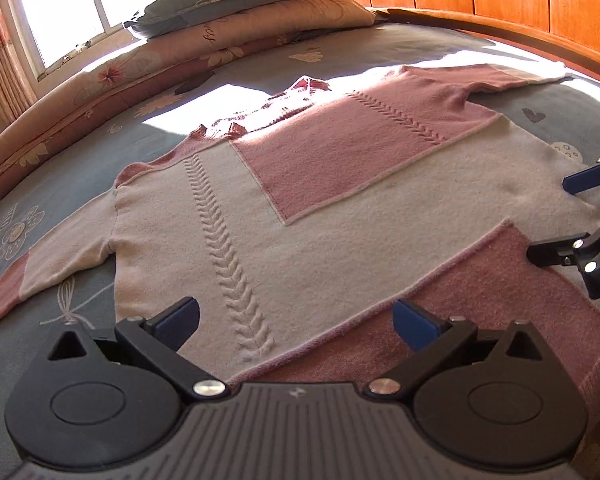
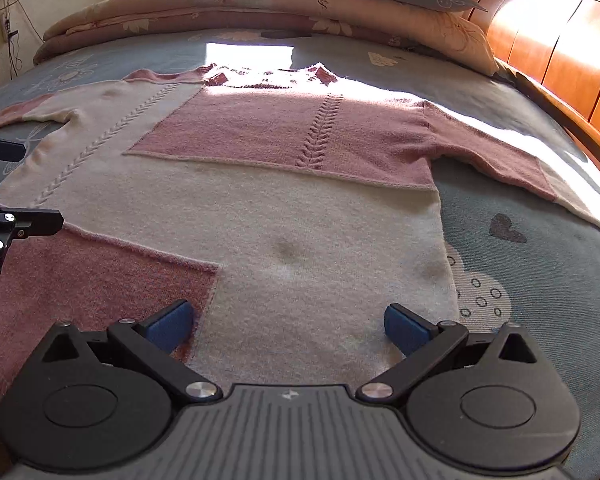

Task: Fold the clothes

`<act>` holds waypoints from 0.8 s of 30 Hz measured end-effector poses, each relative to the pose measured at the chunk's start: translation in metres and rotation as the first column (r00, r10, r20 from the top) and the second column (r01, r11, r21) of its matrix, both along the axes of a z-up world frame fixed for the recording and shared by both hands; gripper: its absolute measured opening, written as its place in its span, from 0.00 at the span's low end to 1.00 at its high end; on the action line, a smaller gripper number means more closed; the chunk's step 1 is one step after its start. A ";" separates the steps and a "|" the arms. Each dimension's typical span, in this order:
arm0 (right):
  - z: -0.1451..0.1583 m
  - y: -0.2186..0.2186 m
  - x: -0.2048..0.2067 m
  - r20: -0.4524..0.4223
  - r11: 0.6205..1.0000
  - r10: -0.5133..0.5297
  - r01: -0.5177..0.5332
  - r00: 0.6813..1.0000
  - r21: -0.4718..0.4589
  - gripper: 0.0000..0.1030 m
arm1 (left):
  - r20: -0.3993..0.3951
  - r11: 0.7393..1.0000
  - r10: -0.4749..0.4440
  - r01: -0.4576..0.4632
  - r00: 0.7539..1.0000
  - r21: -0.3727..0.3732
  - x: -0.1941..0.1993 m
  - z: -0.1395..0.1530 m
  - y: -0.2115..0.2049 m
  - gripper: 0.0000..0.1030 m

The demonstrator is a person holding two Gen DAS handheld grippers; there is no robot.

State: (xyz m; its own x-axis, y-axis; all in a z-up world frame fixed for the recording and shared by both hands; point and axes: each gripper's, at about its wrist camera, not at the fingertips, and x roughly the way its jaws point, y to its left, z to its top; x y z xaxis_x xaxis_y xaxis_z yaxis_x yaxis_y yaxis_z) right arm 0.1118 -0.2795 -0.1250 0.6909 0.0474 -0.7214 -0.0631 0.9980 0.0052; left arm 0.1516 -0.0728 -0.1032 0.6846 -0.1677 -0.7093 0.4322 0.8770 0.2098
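Pink-cream sweater [image 2: 284,216] flat on bed [image 2: 540,272], both tools wide and empty: left tool [image 1: 296,320], right tool [image 2: 286,324] should pinch hem corners evenly, fold straight.

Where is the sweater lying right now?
The sweater lies spread flat on the blue bedspread, hem nearest both open grippers, collar toward the stacked pillows, with the wooden headboard on the right.

1 sweater [image 1: 300,216], 2 stacked pillows [image 1: 260,4] at 12 o'clock, 1 folded quilt [image 1: 100,80], 2 grippers: left gripper [image 1: 296,324], right gripper [image 2: 288,322].
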 end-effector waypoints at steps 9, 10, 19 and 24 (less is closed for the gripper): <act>-0.005 -0.011 -0.007 0.051 0.997 -0.048 0.045 0.998 0.057 1.00 | -0.118 0.979 0.088 -0.107 0.989 -0.174 0.006 -0.014 0.024 1.00; -0.002 -0.012 -0.005 0.038 0.996 -0.057 0.054 0.998 0.068 1.00 | -0.119 0.978 0.091 -0.111 0.989 -0.178 0.006 -0.014 0.024 1.00; 0.027 -0.033 0.080 0.151 0.981 -0.132 0.107 0.980 0.164 1.00 | -0.121 0.975 0.081 -0.104 0.989 -0.198 0.007 -0.015 0.027 0.99; 0.003 -0.042 0.115 0.092 0.968 -0.168 0.147 0.981 0.205 1.00 | -0.133 0.975 0.077 -0.102 0.988 -0.197 0.008 -0.014 0.027 0.99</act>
